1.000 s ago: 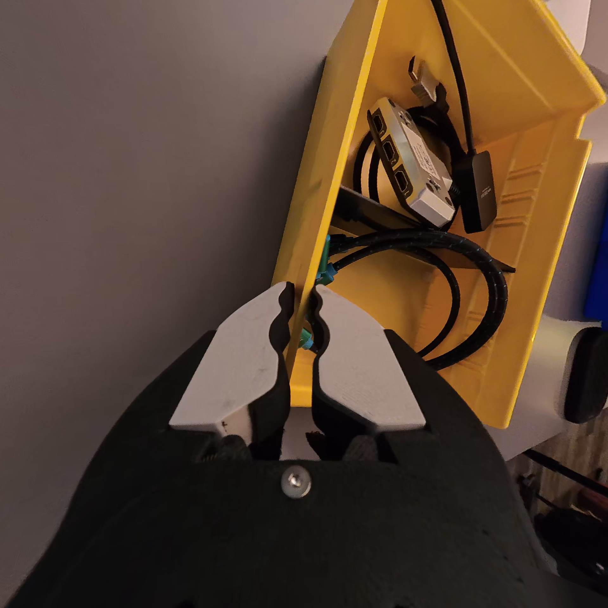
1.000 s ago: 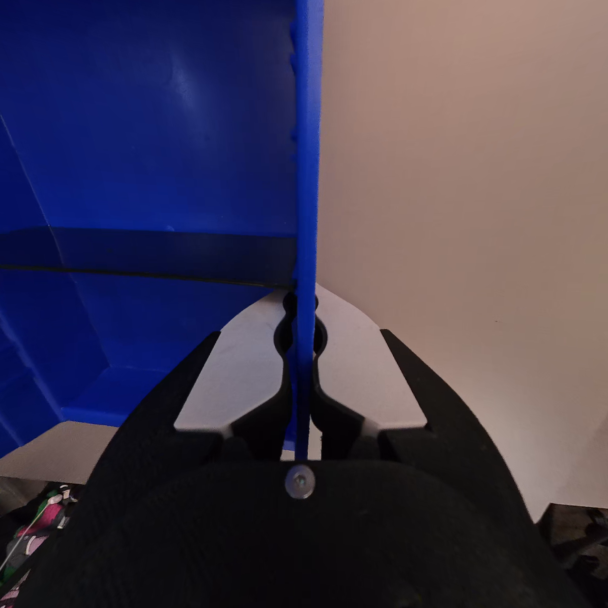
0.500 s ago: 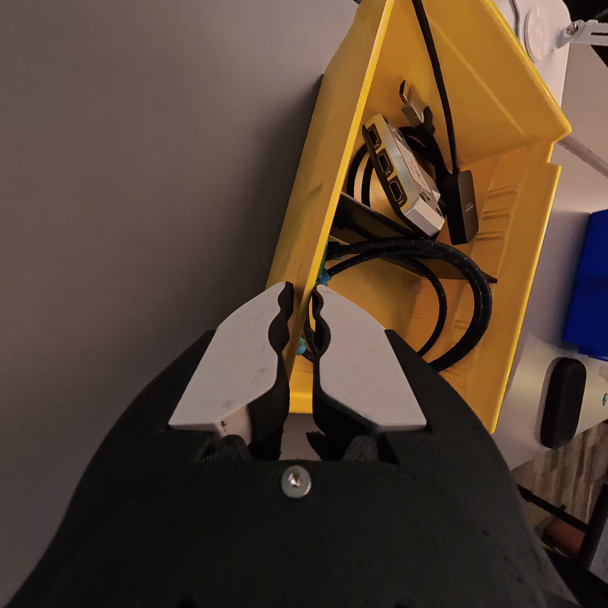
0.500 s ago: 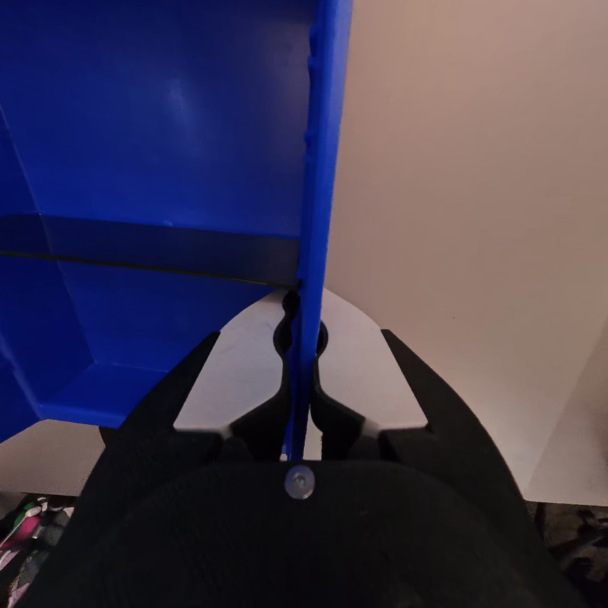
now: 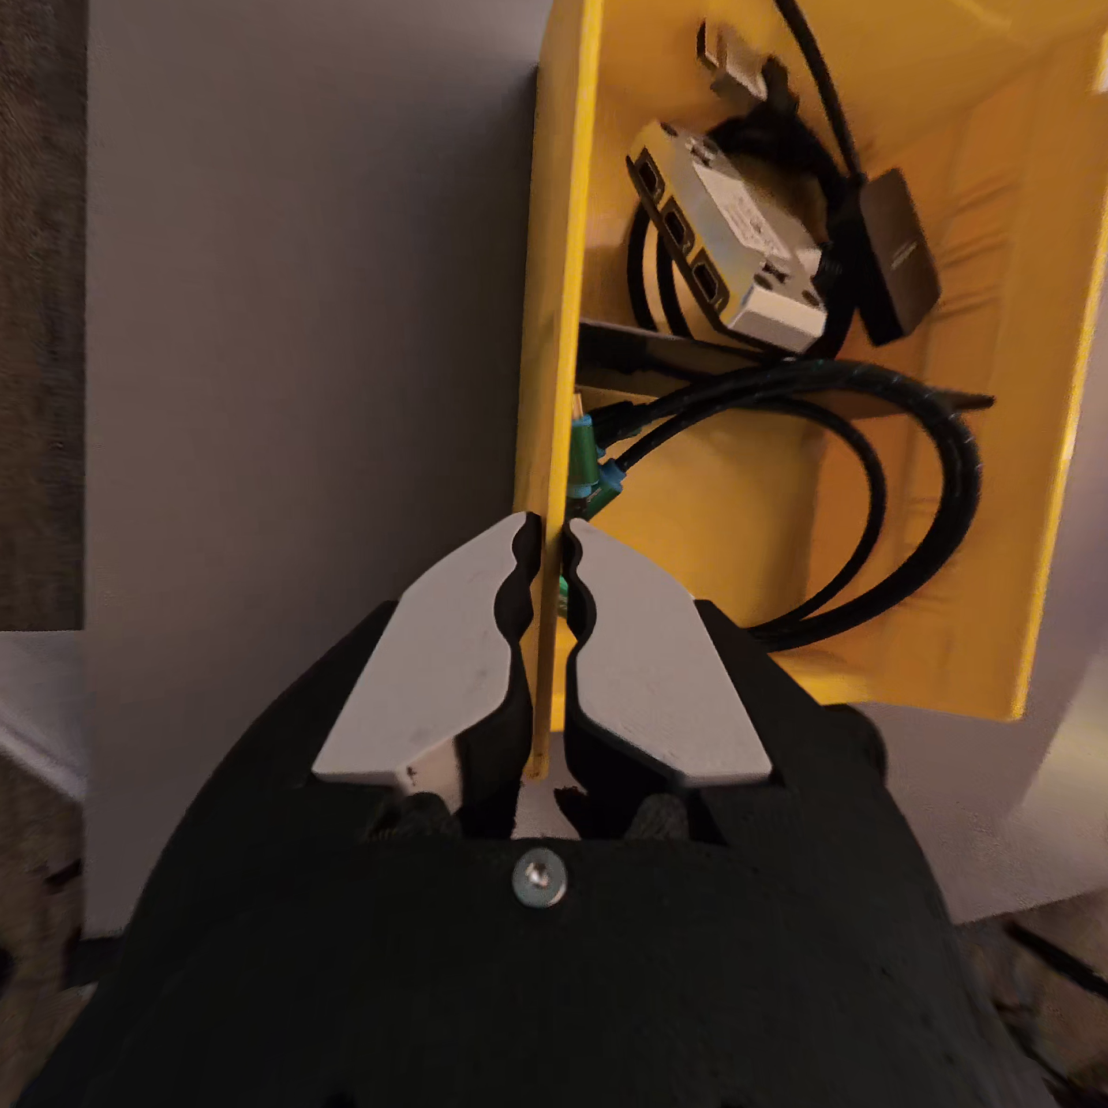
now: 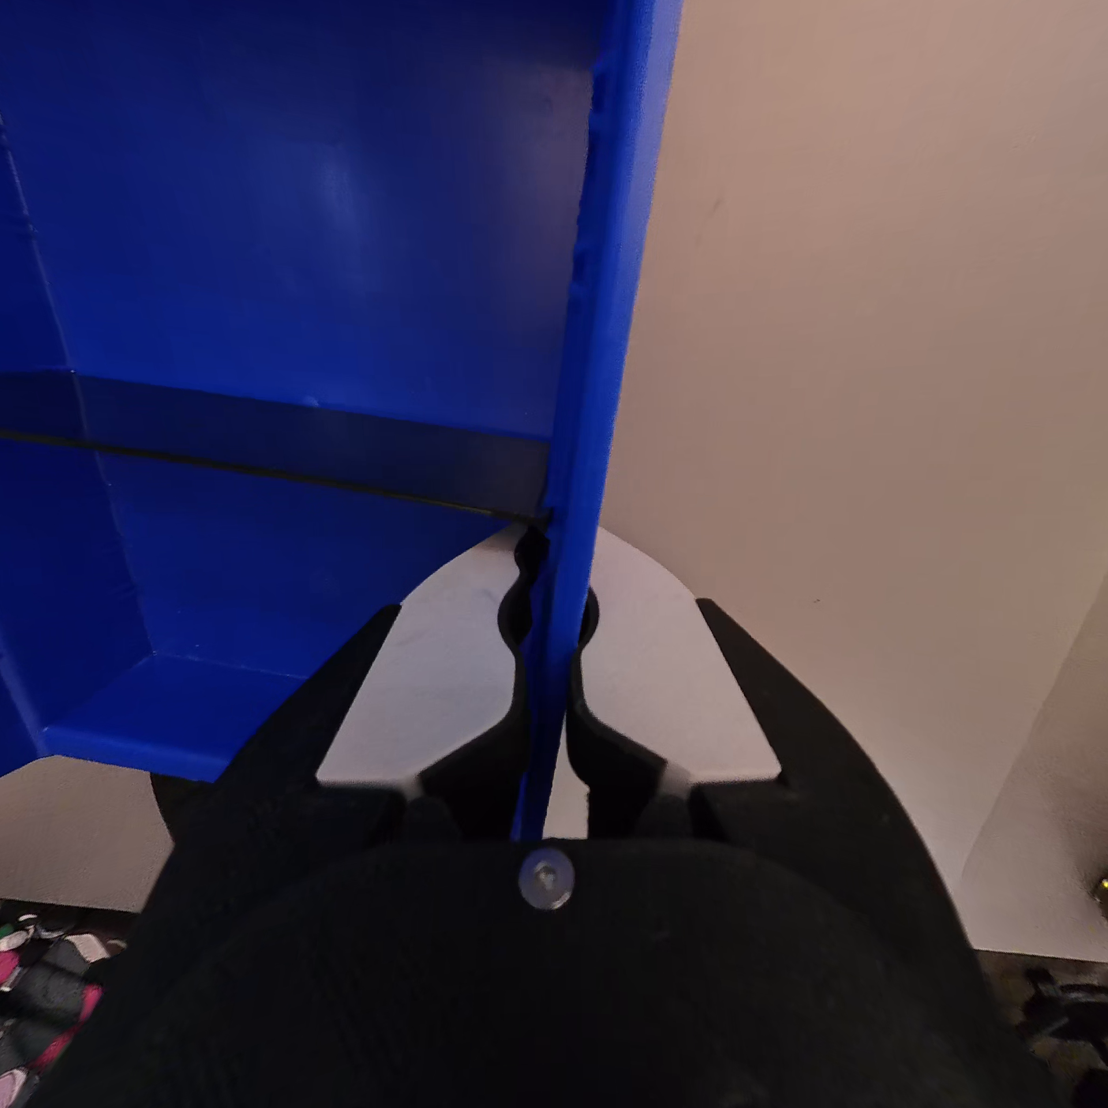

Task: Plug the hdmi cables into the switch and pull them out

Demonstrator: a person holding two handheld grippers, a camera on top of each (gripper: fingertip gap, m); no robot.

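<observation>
In the left wrist view my left gripper (image 5: 550,527) is shut on the left side wall of a yellow bin (image 5: 548,336). Inside the bin lie a silver HDMI switch (image 5: 719,240) with three ports facing left, a small black adapter box (image 5: 896,255), a loose metal plug (image 5: 734,66), and coiled black HDMI cables (image 5: 923,479) with green and blue plug ends (image 5: 584,458) by the wall. In the right wrist view my right gripper (image 6: 554,539) is shut on the right side wall of a blue bin (image 6: 605,336) that shows nothing inside.
Both bins rest on a pale grey-white table (image 5: 300,360). A black divider strip (image 5: 659,354) crosses the yellow bin. The table's near edge and the floor with clutter (image 6: 42,983) show low in the right wrist view. A dark panel (image 5: 36,312) stands at far left. Across from one pair of fingers to the other is roughly 85 cm.
The yellow bin has swung with my left gripper, so its wall now stands near upright in view. The blue bin has shifted right and nearer in the right wrist view. Both grips hold.
</observation>
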